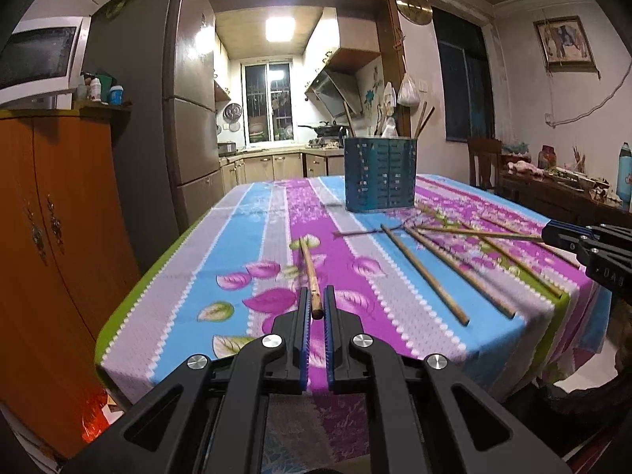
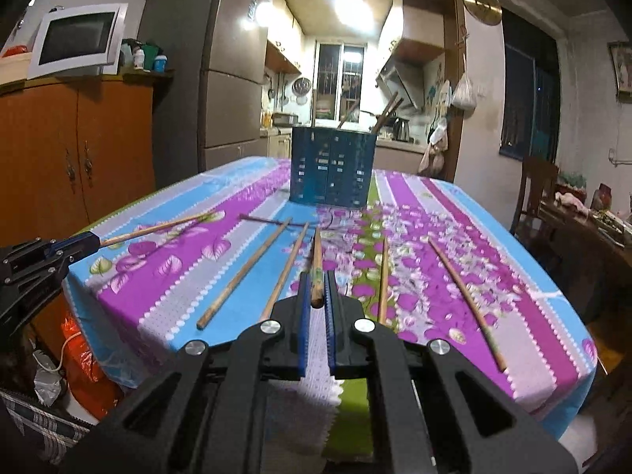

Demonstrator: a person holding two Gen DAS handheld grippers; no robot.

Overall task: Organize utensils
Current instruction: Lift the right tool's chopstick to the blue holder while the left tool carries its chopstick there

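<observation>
A blue perforated utensil holder (image 1: 380, 173) stands at the far middle of the table and holds a few chopsticks; it also shows in the right wrist view (image 2: 332, 168). My left gripper (image 1: 315, 303) is shut on the thick end of a wooden chopstick (image 1: 309, 272) that points toward the holder. My right gripper (image 2: 316, 288) is shut on another chopstick (image 2: 316, 260). Several loose chopsticks (image 2: 243, 274) lie fanned on the flowered tablecloth (image 2: 454, 237) around it. The right gripper shows at the right edge of the left wrist view (image 1: 553, 235), the left gripper at the left edge of the right wrist view (image 2: 93, 243).
An orange cabinet (image 1: 51, 245) and a grey fridge (image 1: 158, 118) stand left of the table. A wooden chair (image 2: 533, 193) and a cluttered sideboard (image 1: 572, 185) stand to the right. The table's near edge lies just under both grippers.
</observation>
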